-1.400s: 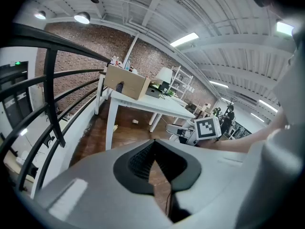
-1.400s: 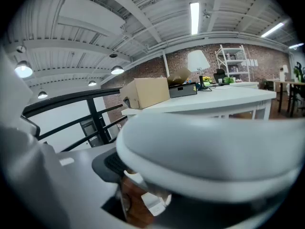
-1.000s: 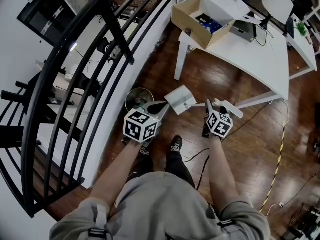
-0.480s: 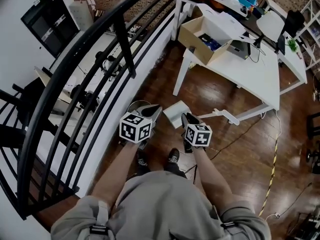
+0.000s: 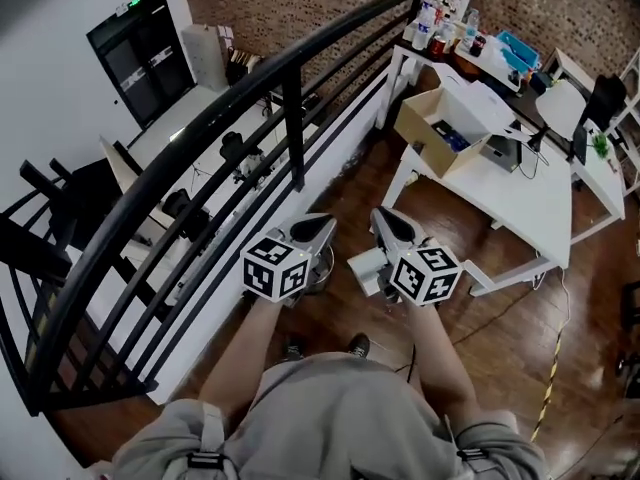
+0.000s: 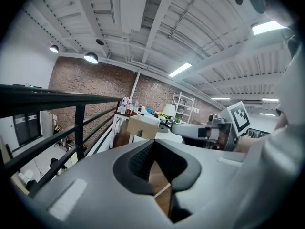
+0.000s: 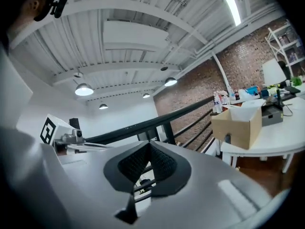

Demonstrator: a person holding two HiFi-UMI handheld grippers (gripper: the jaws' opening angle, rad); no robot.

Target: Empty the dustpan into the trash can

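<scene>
The white dustpan [image 5: 364, 265] lies on the wooden floor, partly hidden behind my right gripper [image 5: 384, 220]. A sliver of the small round trash can [image 5: 322, 265] shows just left of it, behind my left gripper [image 5: 322, 227]. Both grippers are raised well above the floor, side by side and pointing forward toward the railing. The right gripper [image 7: 148, 144] is shut with nothing between its pads. My left gripper [image 6: 153, 143] also has its tips together and holds nothing. Each gripper view shows the other gripper beside it.
A black metal railing [image 5: 290, 118] runs diagonally just ahead of the grippers, with a lower level beyond it. A white table [image 5: 520, 193] with an open cardboard box [image 5: 445, 128] stands at the right. Cables lie on the floor at the lower right.
Both grippers rose from the floor. The right one came away from the dustpan's handle and swung left, its jaws now closed. The dustpan stays on the floor.
</scene>
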